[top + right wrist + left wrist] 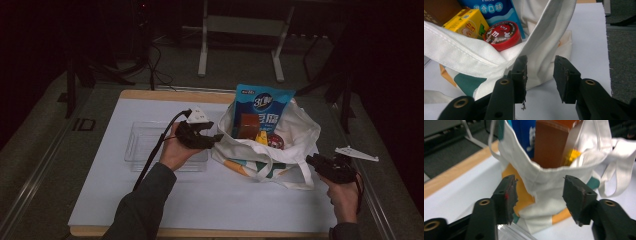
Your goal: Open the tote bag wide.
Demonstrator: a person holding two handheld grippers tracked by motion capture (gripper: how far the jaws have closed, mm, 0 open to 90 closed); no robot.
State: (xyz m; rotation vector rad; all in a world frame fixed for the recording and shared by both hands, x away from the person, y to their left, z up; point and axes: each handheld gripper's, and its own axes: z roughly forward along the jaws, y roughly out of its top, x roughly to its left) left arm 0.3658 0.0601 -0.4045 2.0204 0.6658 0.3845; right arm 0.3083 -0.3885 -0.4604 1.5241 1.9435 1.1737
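High view: white tote bag [280,145] on the white mat [100,200], snacks inside; left gripper [216,137] at its left edge, right gripper [310,160] at its right.
Left gripper view: jaws apart, bag rim between, unpinched.
Right gripper view: jaws apart, bag cloth just beyond, red tin [502,35] inside.

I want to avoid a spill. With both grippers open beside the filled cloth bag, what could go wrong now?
1. The tote bag is soft and now unsupported: both the left gripper and right gripper are open, so it may slump.
2. The tall blue snack packet stands above the rim and could tip out.
3. A jaw could catch a loose handle.
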